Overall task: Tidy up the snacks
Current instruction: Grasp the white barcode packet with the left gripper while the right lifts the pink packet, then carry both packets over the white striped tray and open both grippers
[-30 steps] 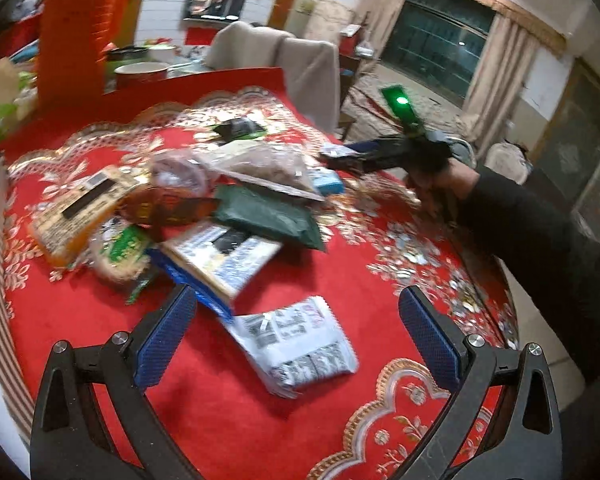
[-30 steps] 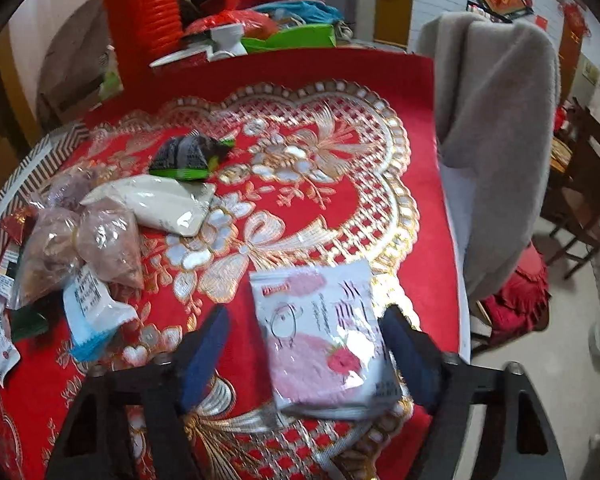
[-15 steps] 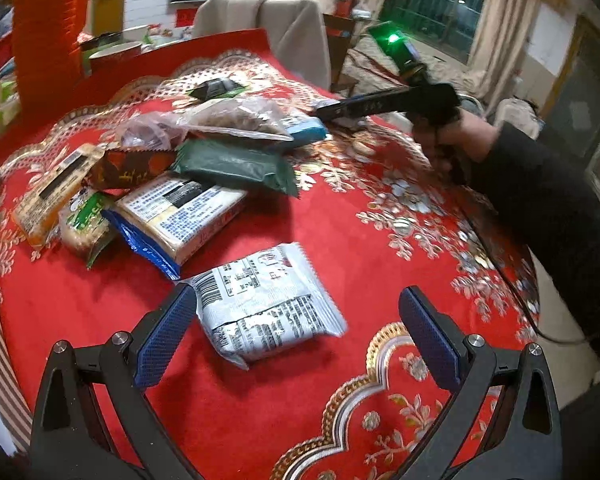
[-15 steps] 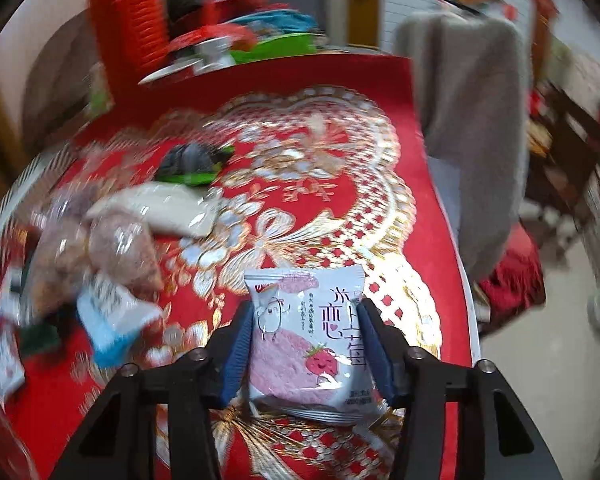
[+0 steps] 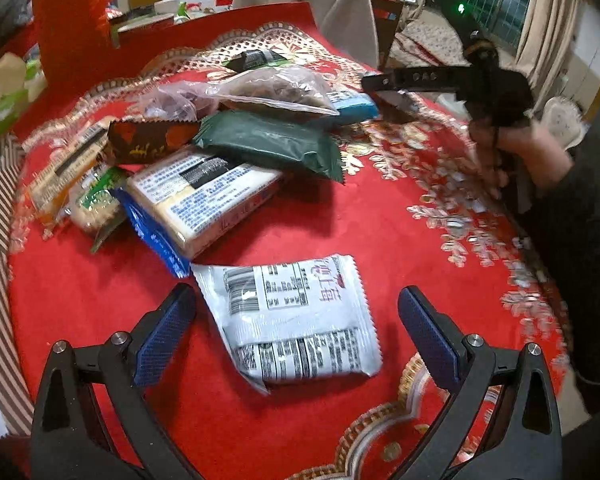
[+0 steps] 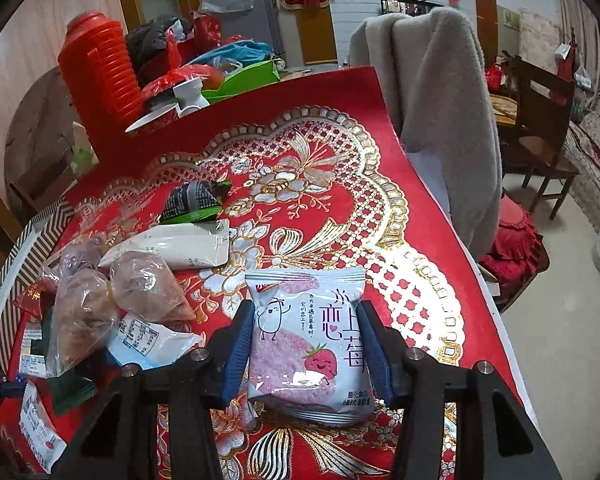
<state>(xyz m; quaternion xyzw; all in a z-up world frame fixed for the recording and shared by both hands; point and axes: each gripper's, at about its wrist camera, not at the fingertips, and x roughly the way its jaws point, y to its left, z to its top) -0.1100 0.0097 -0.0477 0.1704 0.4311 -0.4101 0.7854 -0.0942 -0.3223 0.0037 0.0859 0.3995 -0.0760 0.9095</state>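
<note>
A white snack packet (image 5: 300, 320) lies back side up on the red tablecloth (image 5: 360, 224). My left gripper (image 5: 296, 296) straddles it with both blue pads clear of its edges, and its jaws are closing. In the right wrist view my right gripper (image 6: 306, 312) is shut on a pink-and-white strawberry snack packet (image 6: 308, 348), pads pressed on its two sides, held upright just above the cloth. The left wrist view shows the right gripper (image 5: 380, 84) and a hand (image 5: 540, 152) at the table's far right side.
A pile of snacks sits left of centre: a dark green packet (image 5: 268, 144), a blue-edged cracker pack (image 5: 200, 196), clear bags (image 5: 268, 88) and a pale pouch (image 6: 172, 244). A coat-draped chair (image 6: 440, 100) stands at the far edge, and a red plastic stack (image 6: 100, 68) stands behind.
My left gripper tilted down and came over the white packet, jaws narrowing slightly. My right gripper closed on the strawberry packet and lifted it upright off the cloth.
</note>
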